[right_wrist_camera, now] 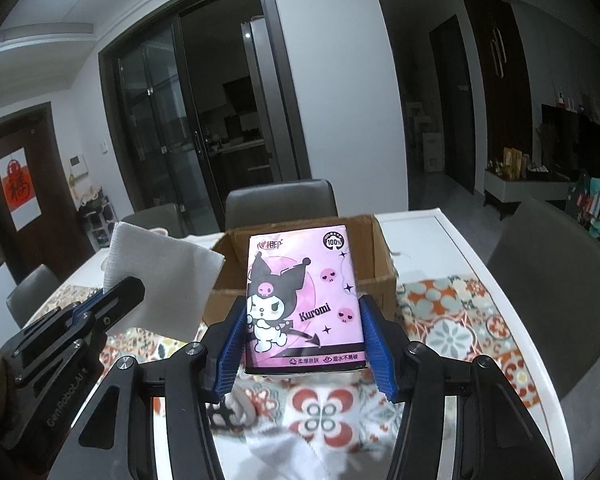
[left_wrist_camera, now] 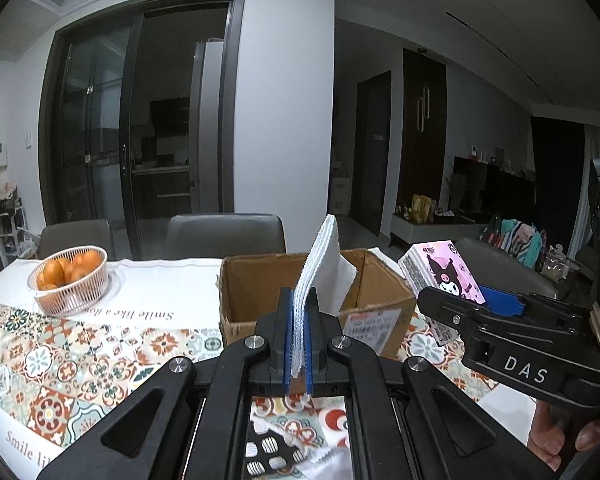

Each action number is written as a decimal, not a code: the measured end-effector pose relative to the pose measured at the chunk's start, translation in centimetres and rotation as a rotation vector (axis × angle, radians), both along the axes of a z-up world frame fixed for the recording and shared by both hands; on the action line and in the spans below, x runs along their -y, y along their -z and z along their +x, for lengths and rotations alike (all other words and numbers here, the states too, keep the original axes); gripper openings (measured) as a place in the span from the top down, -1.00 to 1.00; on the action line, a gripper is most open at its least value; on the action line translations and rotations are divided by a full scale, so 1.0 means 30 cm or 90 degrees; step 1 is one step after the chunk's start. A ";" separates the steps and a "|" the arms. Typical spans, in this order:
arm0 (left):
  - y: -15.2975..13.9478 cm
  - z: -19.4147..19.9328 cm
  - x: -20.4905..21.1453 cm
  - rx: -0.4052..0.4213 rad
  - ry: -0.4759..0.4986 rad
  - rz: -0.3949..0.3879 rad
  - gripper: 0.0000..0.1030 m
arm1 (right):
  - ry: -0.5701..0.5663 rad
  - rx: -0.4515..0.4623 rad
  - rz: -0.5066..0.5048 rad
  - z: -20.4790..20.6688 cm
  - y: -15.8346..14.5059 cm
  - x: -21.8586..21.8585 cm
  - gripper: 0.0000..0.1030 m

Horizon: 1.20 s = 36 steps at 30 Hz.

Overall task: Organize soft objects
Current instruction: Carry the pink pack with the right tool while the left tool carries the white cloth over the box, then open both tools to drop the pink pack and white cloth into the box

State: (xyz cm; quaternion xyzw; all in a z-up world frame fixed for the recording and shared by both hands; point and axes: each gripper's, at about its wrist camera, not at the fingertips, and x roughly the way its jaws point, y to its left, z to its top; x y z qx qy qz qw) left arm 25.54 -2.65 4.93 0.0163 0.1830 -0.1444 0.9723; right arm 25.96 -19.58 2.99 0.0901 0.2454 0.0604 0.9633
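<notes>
My left gripper (left_wrist_camera: 299, 304) is shut on a folded white cloth (left_wrist_camera: 326, 256), which stands up between its blue pads. The right wrist view shows that gripper (right_wrist_camera: 112, 300) at the left, with the cloth (right_wrist_camera: 160, 280) sticking out of it. My right gripper (right_wrist_camera: 303, 312) is shut on a pink Kuromi tissue pack (right_wrist_camera: 304, 288), gripped by its two sides. From the left wrist view, the right gripper (left_wrist_camera: 472, 300) and its pack (left_wrist_camera: 444, 268) are at the right. An open cardboard box (left_wrist_camera: 260, 280) (right_wrist_camera: 380, 256) sits on the table just beyond both, and both items hang above the table in front of it.
A white basket of oranges (left_wrist_camera: 70, 280) stands at the table's far left. A patterned tablecloth (left_wrist_camera: 60, 360) covers the table, and a patterned fabric piece (right_wrist_camera: 320, 412) lies under the grippers. Grey chairs (left_wrist_camera: 224, 236) (right_wrist_camera: 548, 280) line the far side and the right.
</notes>
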 end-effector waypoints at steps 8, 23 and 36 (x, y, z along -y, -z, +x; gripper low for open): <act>-0.010 0.074 0.008 0.016 -0.001 0.002 0.88 | 0.000 0.017 -0.002 0.075 -0.014 0.004 -0.08; 0.020 0.264 0.033 0.021 -0.005 0.029 0.88 | -0.003 0.012 -0.021 0.258 0.015 0.005 -0.08; 0.128 0.405 0.092 -0.031 -0.001 0.071 0.87 | -0.006 -0.045 -0.035 0.417 0.109 0.019 -0.08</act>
